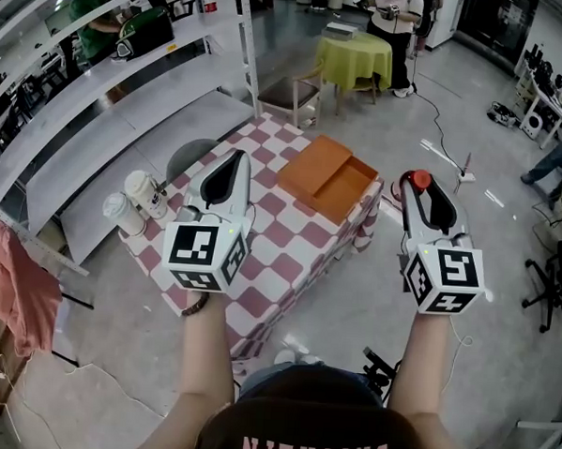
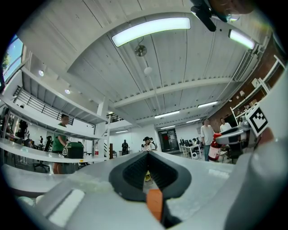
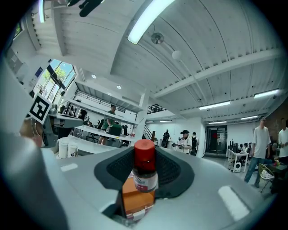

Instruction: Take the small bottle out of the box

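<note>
Already out: bottle (image 3: 145, 173) sits upright in the right gripper (image 1: 417, 184), fingers clamped on its body, held off past the table (image 1: 289, 243) edge, well apart from the open box (image 1: 326, 177). Left gripper (image 1: 234, 160): fingers together, empty. Removal looks done; next, probably set the bottle down upright.

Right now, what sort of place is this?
Probably a big open lab or workshop hall: long white shelving, strip lights on a high ceiling, and a person at a yellow table further off.
</note>
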Tool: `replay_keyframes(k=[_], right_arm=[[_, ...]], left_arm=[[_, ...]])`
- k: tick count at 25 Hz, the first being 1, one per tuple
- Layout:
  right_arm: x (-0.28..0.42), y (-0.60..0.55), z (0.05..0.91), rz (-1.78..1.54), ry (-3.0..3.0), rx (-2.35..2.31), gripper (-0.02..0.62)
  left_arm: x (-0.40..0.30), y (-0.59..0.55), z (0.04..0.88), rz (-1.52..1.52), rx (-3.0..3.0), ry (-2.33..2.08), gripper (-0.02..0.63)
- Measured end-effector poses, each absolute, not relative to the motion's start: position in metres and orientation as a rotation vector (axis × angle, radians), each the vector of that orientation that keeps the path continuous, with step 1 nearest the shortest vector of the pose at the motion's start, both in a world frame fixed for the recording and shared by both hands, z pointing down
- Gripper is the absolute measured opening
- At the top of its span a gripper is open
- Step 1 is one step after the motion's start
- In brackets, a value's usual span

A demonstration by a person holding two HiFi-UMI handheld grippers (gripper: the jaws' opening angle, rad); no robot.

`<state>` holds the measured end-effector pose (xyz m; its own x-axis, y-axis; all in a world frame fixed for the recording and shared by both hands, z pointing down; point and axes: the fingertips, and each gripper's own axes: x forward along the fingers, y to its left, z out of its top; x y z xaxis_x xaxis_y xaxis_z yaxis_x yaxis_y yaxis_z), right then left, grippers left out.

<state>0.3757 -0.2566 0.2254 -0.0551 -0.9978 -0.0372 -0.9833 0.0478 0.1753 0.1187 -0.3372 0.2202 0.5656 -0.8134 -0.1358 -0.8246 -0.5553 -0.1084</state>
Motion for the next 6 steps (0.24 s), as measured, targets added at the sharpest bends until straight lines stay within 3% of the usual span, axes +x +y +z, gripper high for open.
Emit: replay_keyframes(k=[6], right_arm=[[0.3780,-0.2542,0.2237,-0.237,-2.201,2.107,0.137]], left_arm=[[0.1208,-0.3365,0.2180,0.110,-2.633,1.380,0.000]])
